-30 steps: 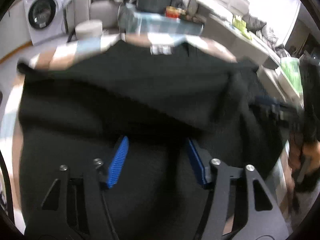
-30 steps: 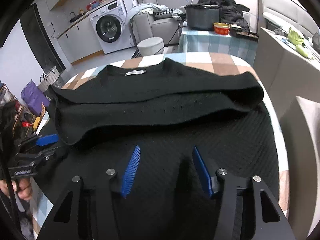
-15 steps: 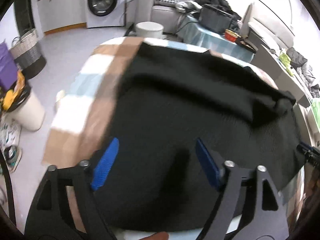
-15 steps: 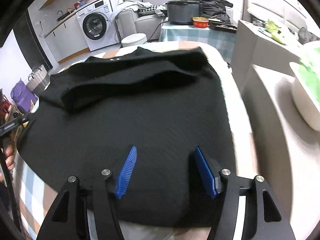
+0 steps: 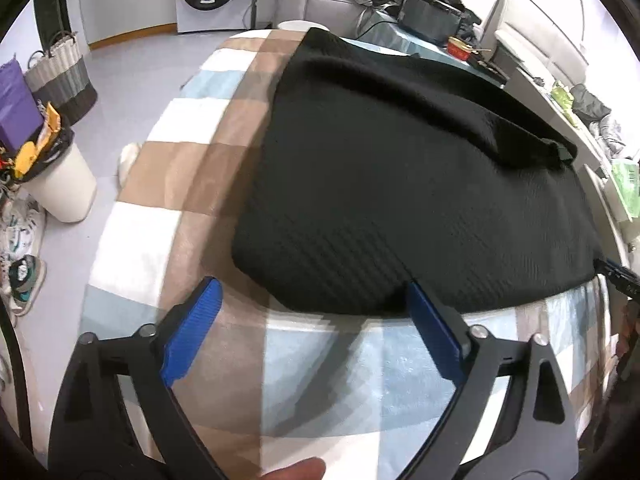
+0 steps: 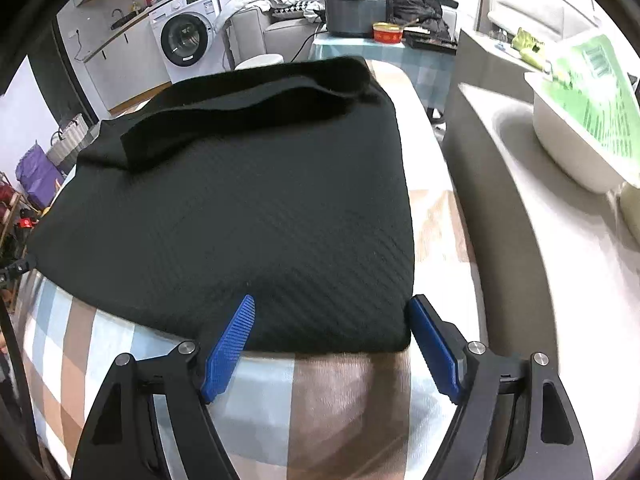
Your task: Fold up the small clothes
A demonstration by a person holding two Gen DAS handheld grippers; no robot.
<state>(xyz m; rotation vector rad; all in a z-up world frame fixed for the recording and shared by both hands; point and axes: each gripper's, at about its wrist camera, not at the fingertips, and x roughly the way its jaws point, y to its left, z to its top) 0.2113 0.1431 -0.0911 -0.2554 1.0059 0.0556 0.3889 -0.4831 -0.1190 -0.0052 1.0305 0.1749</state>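
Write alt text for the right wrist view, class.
A folded black garment lies on a checked tablecloth. The right gripper, jaws opening and gripping nothing, is at its near corner. A washing machine stands behind.

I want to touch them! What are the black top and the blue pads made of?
Top: looks like soft knitted fabric, matte; a fine diagonal ribbing shows across it. Pads: probably rubber or plastic, matte blue; small ridges run across them. The pictures alone can't settle which.

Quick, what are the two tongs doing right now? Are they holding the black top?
Left tongs: closing a little, nothing gripped, near corner of the black top between them.
Right tongs: opening, corner between them, not gripped.
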